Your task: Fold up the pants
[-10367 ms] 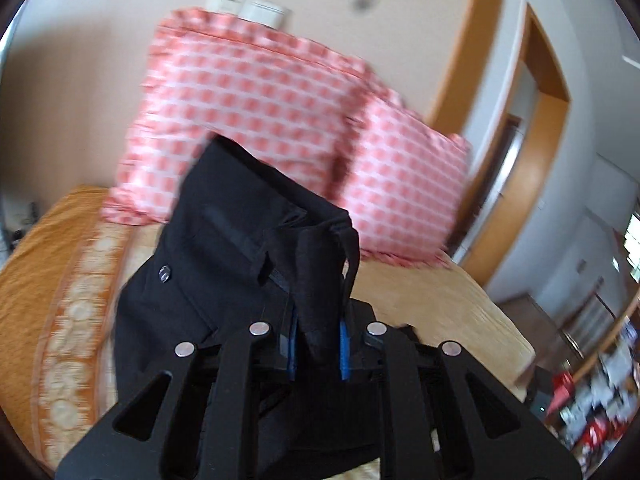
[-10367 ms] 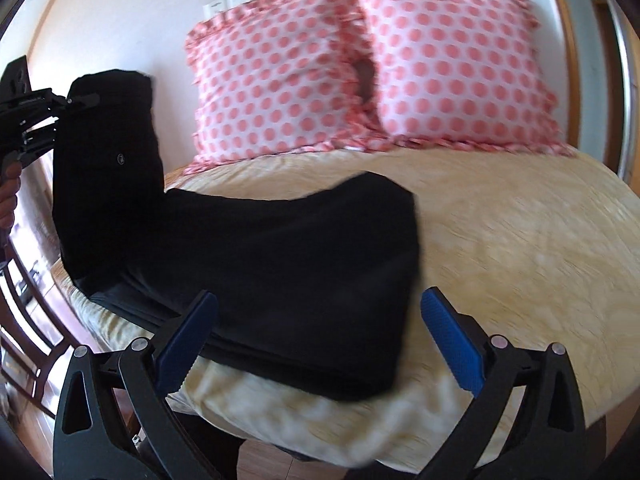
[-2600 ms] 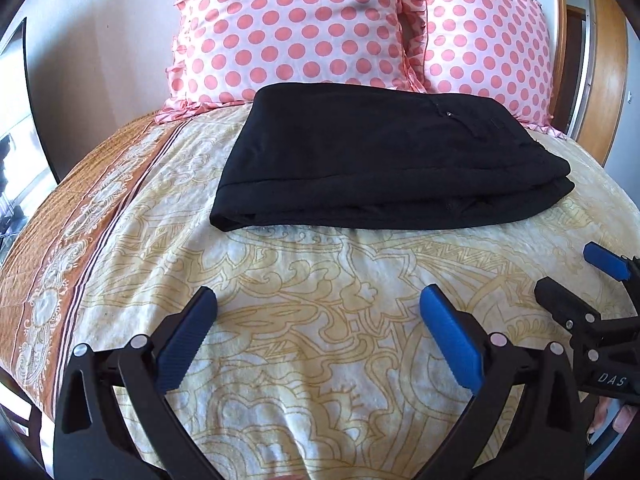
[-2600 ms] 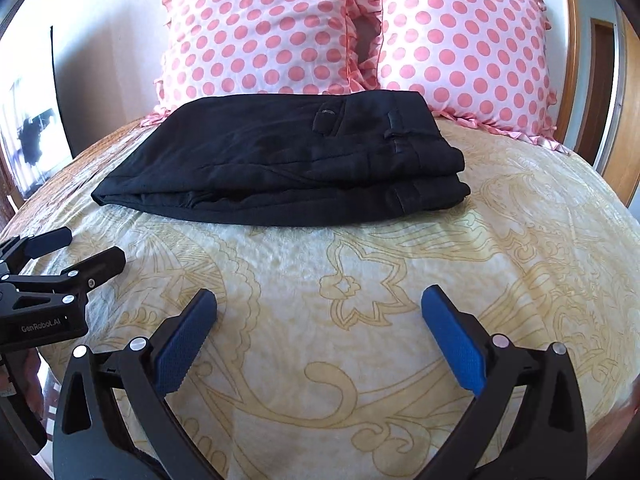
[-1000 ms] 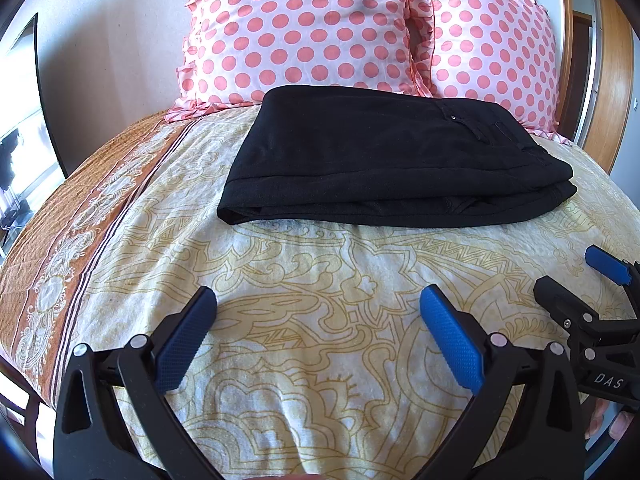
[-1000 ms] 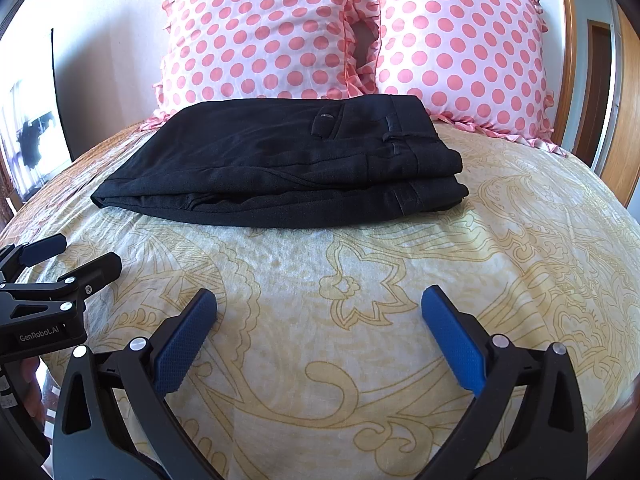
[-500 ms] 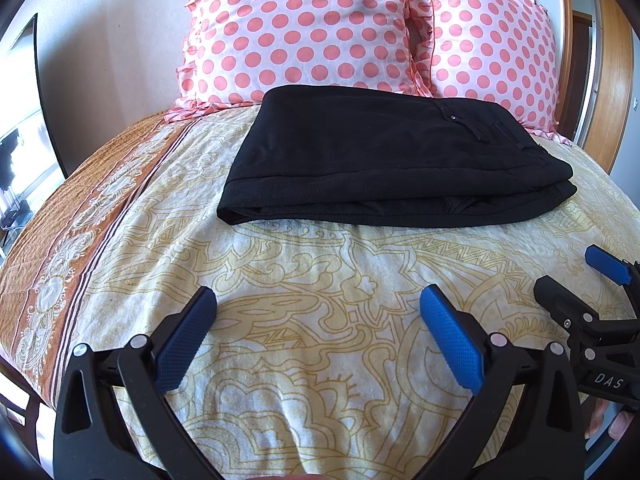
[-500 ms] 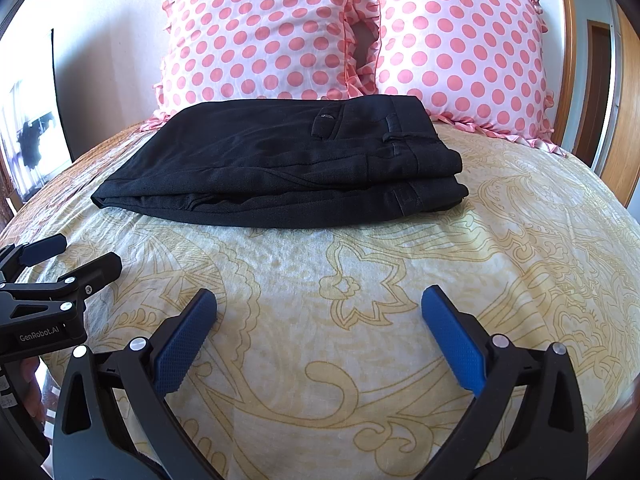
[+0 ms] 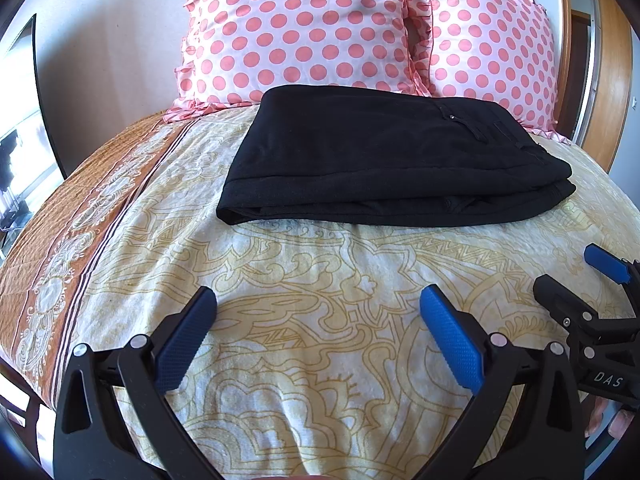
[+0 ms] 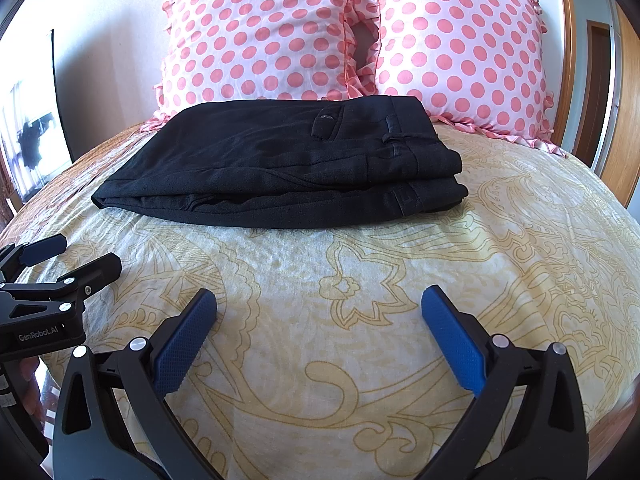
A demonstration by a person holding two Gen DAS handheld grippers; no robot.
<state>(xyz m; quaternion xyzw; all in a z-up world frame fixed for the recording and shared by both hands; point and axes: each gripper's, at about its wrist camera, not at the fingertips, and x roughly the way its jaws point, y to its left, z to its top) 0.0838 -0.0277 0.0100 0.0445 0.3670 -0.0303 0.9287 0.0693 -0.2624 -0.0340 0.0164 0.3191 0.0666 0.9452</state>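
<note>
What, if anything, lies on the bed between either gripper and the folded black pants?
Nothing visible does. Only bare patterned bedspread lies between the open left gripper and the pants. The same holds for the open right gripper. The two polka-dot pillows stand behind the pants, out of the way.

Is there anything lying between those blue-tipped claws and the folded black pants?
Nothing: only bare patterned bedspread lies between the open right gripper and the pants. The left wrist view shows the same before the left gripper.

Bare bedspread (image 9: 320, 288) before folded pants (image 9: 380, 168)
</note>
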